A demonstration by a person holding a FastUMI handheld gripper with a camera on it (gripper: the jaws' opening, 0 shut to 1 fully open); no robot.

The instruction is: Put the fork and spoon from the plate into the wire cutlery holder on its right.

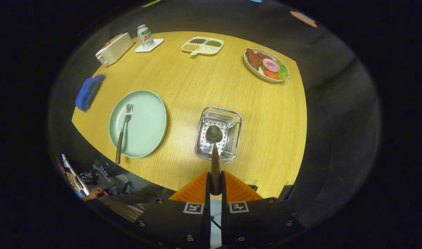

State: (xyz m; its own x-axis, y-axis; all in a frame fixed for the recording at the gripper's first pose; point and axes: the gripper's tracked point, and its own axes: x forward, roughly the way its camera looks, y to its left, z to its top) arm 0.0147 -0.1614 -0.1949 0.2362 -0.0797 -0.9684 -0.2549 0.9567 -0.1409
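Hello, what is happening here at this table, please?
A person's handheld gripper is shut on the handle of a spoon, whose bowl hangs over the wire cutlery holder. The fork lies on the green plate beside the holder, not yet moved.

The wooden table (pixel 204 90) bears a green plate (pixel 145 128), wire holder (pixel 218 138), toaster (pixel 114 49) and blue cloth (pixel 89 91).

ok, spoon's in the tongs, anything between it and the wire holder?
Nothing visible. The tongs are shut on the spoon handle, and its bowl hangs over the open top of the wire holder. The fork lies apart on the green plate.
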